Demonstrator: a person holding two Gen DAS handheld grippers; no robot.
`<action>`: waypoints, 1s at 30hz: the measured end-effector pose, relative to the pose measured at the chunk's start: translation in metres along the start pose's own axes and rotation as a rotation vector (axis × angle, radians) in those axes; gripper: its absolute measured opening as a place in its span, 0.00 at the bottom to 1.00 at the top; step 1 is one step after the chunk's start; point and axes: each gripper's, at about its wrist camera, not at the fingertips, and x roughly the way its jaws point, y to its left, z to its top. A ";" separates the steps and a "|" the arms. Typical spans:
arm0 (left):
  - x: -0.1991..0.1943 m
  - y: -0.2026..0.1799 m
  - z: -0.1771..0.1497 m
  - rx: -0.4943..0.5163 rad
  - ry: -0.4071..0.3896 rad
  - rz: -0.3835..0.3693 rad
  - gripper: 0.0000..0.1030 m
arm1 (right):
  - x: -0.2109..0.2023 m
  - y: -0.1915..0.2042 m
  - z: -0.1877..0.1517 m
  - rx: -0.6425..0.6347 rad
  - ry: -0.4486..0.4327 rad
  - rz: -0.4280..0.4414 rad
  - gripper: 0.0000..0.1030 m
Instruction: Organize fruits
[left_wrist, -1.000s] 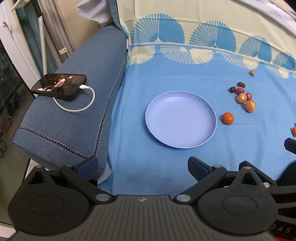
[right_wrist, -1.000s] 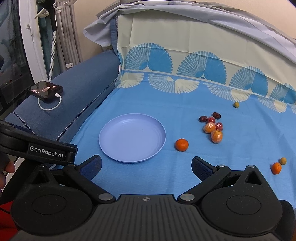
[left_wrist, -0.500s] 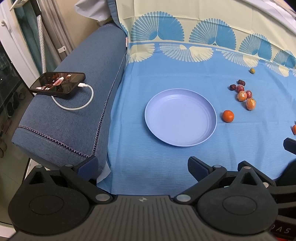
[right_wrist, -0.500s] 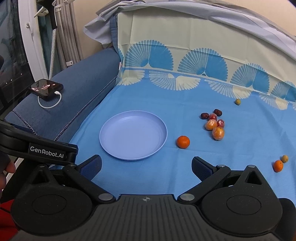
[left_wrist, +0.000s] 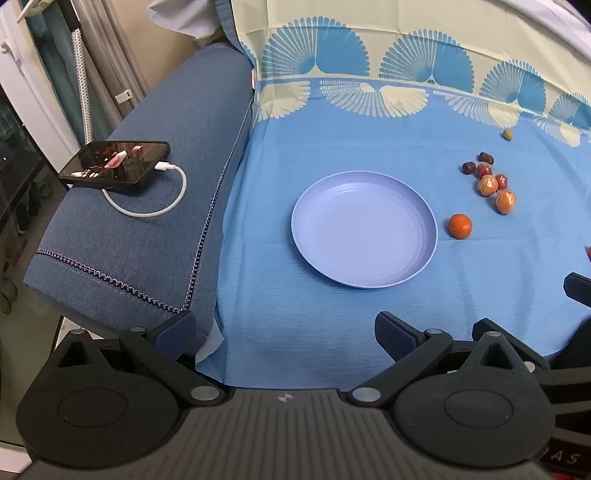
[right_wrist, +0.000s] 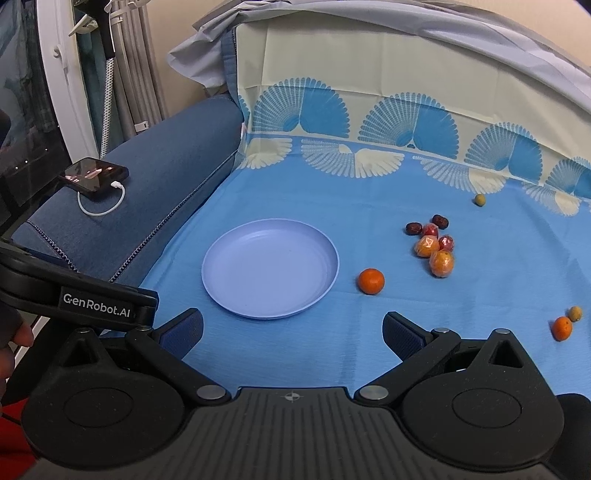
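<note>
An empty lilac plate (left_wrist: 364, 229) (right_wrist: 269, 267) lies on the blue cloth. An orange (left_wrist: 460, 226) (right_wrist: 371, 281) sits just right of it. Further right is a cluster of wrapped orange fruits (right_wrist: 441, 263) (left_wrist: 505, 201) and dark red dates (right_wrist: 413, 228) (left_wrist: 469, 168). Another small orange (right_wrist: 562, 328) and a greenish fruit (right_wrist: 574, 313) lie at the far right. A lone greenish fruit (right_wrist: 479, 199) (left_wrist: 507, 134) lies near the back. My left gripper (left_wrist: 284, 332) is open and empty, near the plate's front. My right gripper (right_wrist: 293, 332) is open and empty, in front of the plate.
A phone (left_wrist: 115, 167) (right_wrist: 93, 174) with a white cable lies on the blue sofa arm (left_wrist: 147, 236) at the left. The patterned cloth rises up the backrest (right_wrist: 369, 92). The left gripper's body (right_wrist: 74, 295) shows at the left of the right wrist view.
Both grippers have drifted slightly; the plate and fruits sit a little higher in the views. Nothing was grasped or moved.
</note>
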 end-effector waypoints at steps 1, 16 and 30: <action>0.001 -0.001 0.001 0.004 0.004 0.003 1.00 | 0.002 -0.002 -0.001 0.006 0.002 0.004 1.00; 0.036 -0.069 0.060 0.101 0.066 -0.080 1.00 | 0.030 -0.088 -0.008 0.272 -0.088 -0.209 1.00; 0.143 -0.261 0.132 0.197 0.157 -0.338 1.00 | 0.105 -0.295 -0.033 0.690 -0.037 -0.773 1.00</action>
